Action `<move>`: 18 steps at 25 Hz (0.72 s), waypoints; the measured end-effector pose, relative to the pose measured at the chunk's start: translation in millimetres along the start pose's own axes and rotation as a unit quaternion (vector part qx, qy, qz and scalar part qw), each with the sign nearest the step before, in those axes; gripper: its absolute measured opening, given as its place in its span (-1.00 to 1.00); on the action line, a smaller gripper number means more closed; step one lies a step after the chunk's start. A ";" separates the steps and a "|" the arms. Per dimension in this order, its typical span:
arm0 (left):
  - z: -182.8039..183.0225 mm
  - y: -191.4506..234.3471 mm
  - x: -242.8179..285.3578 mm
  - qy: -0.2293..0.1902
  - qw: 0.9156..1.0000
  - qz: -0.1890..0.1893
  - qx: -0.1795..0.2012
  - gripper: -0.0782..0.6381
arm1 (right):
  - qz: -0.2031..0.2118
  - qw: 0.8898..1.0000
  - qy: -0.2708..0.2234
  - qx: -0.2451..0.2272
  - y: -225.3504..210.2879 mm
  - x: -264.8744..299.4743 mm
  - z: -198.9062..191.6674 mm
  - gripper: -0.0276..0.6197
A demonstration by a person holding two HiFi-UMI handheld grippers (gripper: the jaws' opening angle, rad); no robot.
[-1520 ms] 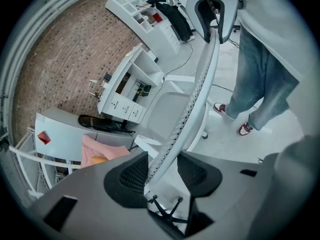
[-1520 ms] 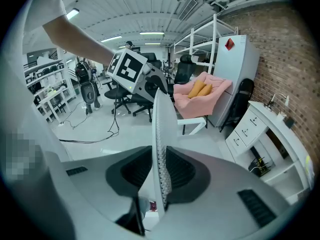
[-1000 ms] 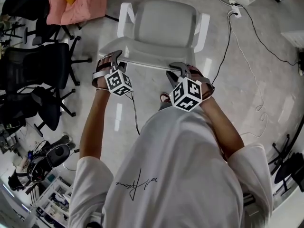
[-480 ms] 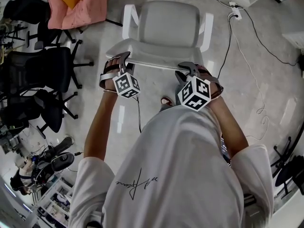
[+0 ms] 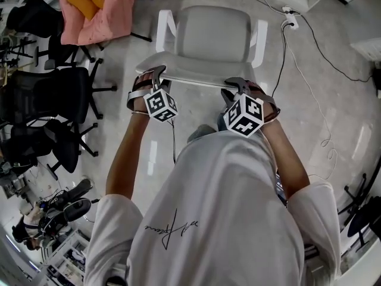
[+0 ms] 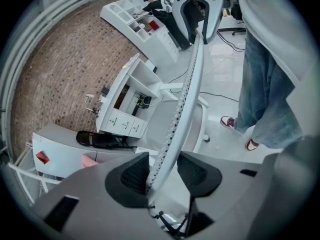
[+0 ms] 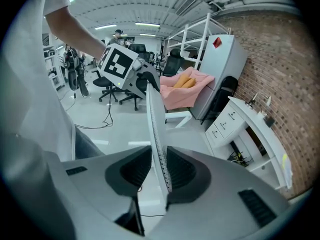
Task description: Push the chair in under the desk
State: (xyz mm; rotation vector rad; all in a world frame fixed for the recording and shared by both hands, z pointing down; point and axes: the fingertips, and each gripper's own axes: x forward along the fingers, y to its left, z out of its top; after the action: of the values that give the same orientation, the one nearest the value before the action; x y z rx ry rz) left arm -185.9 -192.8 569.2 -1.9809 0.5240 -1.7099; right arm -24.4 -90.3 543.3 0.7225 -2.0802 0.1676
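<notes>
A white chair [image 5: 214, 31] stands on the pale floor ahead of me, seen from behind and above. My left gripper [image 5: 153, 76] is shut on the left end of its backrest's top rim [image 5: 193, 79], and my right gripper [image 5: 236, 87] is shut on the right end. In the left gripper view the perforated rim [image 6: 187, 84] runs up between the pads of the left gripper [image 6: 162, 169]. In the right gripper view the rim [image 7: 154, 114] stands between the pads of the right gripper [image 7: 157, 166]. A white desk with drawers [image 6: 120, 91] [image 7: 252, 129] stands by the brick wall.
Black office chairs [image 5: 59, 88] crowd the left side. A pink blanket with an orange cushion [image 5: 98, 5] lies at the top left. Cables [image 5: 297, 58] and a power strip [image 5: 290, 19] cross the floor at the right. A tall white cabinet [image 7: 222, 59] stands beside the desk.
Both grippers and the chair's backrest have shifted slightly right and forward in the head view. The person has stepped along behind. Both grips look the same.
</notes>
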 end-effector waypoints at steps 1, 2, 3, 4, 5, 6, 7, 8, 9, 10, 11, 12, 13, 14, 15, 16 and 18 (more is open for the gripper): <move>4.2 0.6 0.9 0.000 1.000 -0.002 -0.001 -0.29 | -0.005 1.000 0.001 -0.002 -2.5 -1.3 -2.8 -0.57; 8.3 1.0 1.6 -0.001 1.000 -0.003 -0.001 -0.29 | -0.007 1.000 0.003 -0.002 -4.9 -2.7 -5.6 -0.57; 12.3 1.3 2.4 -0.002 1.000 -0.003 0.000 -0.29 | -0.006 1.000 0.003 0.000 -7.0 -4.3 -8.3 -0.57; 16.1 1.5 3.2 -0.003 1.000 -0.002 0.001 -0.29 | -0.004 1.000 0.004 0.004 -9.0 -5.9 -10.9 -0.57; 19.7 1.7 4.1 -0.004 1.000 -0.001 0.002 -0.29 | -0.003 1.000 0.004 0.007 -10.9 -7.3 -13.4 -0.57; 23.0 2.1 5.1 -0.004 1.000 0.000 0.004 -0.29 | -0.003 1.000 0.005 0.010 -12.5 -8.6 -15.6 -0.57; 25.9 2.5 5.9 -0.005 1.000 0.001 0.006 -0.29 | -0.005 1.000 0.006 0.011 -14.1 -9.8 -17.5 -0.57; 28.8 3.2 6.6 -0.006 1.000 0.001 0.008 -0.29 | -0.006 1.000 0.008 0.013 -15.8 -11.0 -19.2 -0.57; 32.0 4.2 7.3 -0.009 1.000 0.000 0.011 -0.29 | -0.009 1.000 0.009 0.015 -17.9 -12.3 -20.8 -0.56; 35.7 5.6 8.3 -0.012 1.000 0.000 0.014 -0.29 | -0.011 1.000 0.011 0.017 -20.5 -13.8 -22.3 -0.56; 39.4 7.2 9.5 -0.015 1.000 0.000 0.016 -0.29 | -0.014 1.000 0.011 0.020 -23.5 -15.2 -23.9 -0.56; 42.8 8.7 10.8 -0.018 1.000 0.001 0.019 -0.29 | -0.017 1.000 0.011 0.023 -26.4 -16.3 -25.3 -0.56; 45.7 10.2 12.3 -0.020 1.000 0.001 0.022 -0.29 | -0.021 0.999 0.008 0.028 -29.2 -16.8 -26.7 -0.55; 48.5 11.8 14.2 -0.022 0.999 0.002 0.024 -0.29 | -0.027 0.999 0.005 0.031 -32.2 -16.9 -28.3 -0.55; 51.7 13.5 16.6 -0.025 0.999 0.004 0.025 -0.29 | -0.036 0.999 0.002 0.034 -35.7 -16.8 -30.3 -0.55; 55.4 15.4 19.4 -0.028 0.999 0.005 0.027 -0.29 | -0.047 0.998 -0.001 0.036 -39.4 -16.7 -32.6 -0.55; 62.6 18.8 24.5 -0.032 0.999 0.006 0.031 -0.29 | -0.067 0.997 -0.003 0.038 -46.3 -17.1 -37.0 -0.54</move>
State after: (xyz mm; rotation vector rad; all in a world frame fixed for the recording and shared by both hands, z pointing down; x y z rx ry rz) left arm -120.0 -215.8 571.0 -1.9770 0.4552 -1.6310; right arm 35.0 -106.9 544.5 0.9077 -2.0324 0.1704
